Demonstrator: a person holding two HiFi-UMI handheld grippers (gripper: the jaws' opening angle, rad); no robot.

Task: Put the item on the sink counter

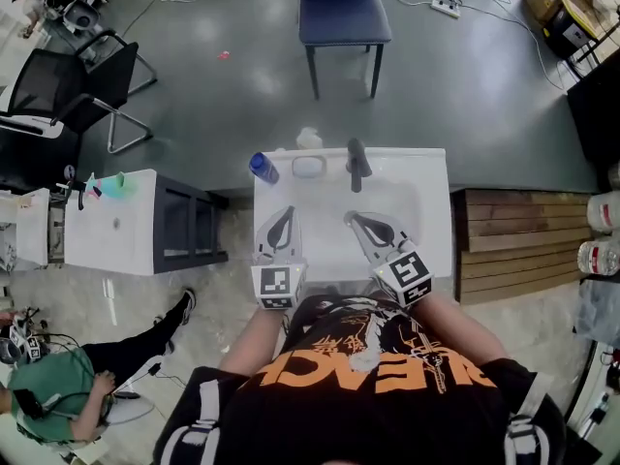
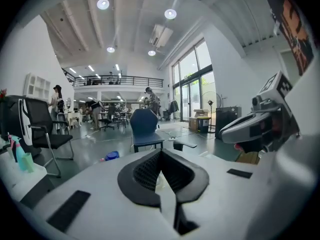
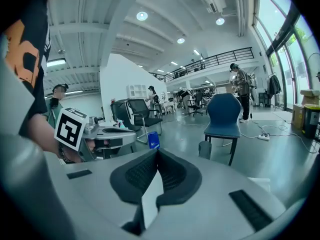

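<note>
I look down on a white sink counter with a dark faucet at its far edge. A bottle with a blue cap stands at the counter's far left corner, and a pale, blurred item sits behind the basin. My left gripper and right gripper hover side by side over the basin, both shut with nothing between the jaws. The left gripper view has its closed jaws pointing at the bottle and faucet. In the right gripper view the jaws meet, with the bottle beyond.
A blue chair stands on the floor beyond the sink. A white cabinet is to the left and wooden pallets to the right. A person sits on the floor at lower left. Black office chairs stand at far left.
</note>
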